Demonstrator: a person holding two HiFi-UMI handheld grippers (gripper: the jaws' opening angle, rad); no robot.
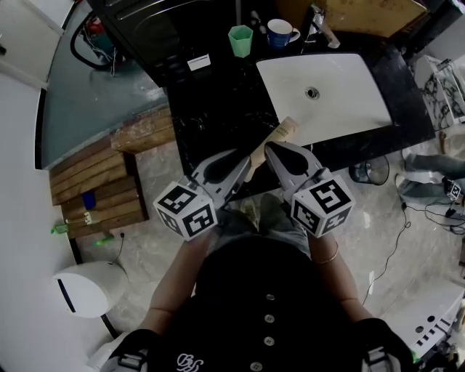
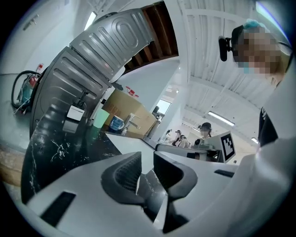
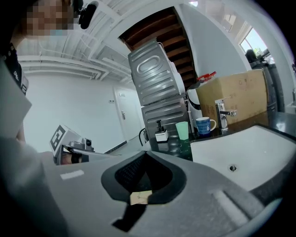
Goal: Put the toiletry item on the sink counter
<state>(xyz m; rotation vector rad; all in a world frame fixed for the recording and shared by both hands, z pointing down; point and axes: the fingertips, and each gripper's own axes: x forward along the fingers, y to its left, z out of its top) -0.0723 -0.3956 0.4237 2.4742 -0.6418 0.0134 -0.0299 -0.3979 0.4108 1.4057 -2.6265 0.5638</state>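
While its jaws press together in the right gripper view, the right gripper (image 3: pixel 144 161) pinches the tan end of the beige toiletry tube (image 3: pixel 140 197). At the centre of the head view, the tube slants up and to the right from that gripper's tip. It crosses the front edge of the black counter (image 1: pixel 218 109), and its far end reaches the lower left corner of the white sink basin (image 1: pixel 327 102). The left gripper (image 2: pixel 147 161) sits just to the left, jaws a narrow gap apart with nothing between them. A green cup (image 1: pixel 240 40) and a blue mug (image 1: pixel 280 33) stand by the faucet (image 1: pixel 318 22) at the top of the frame.
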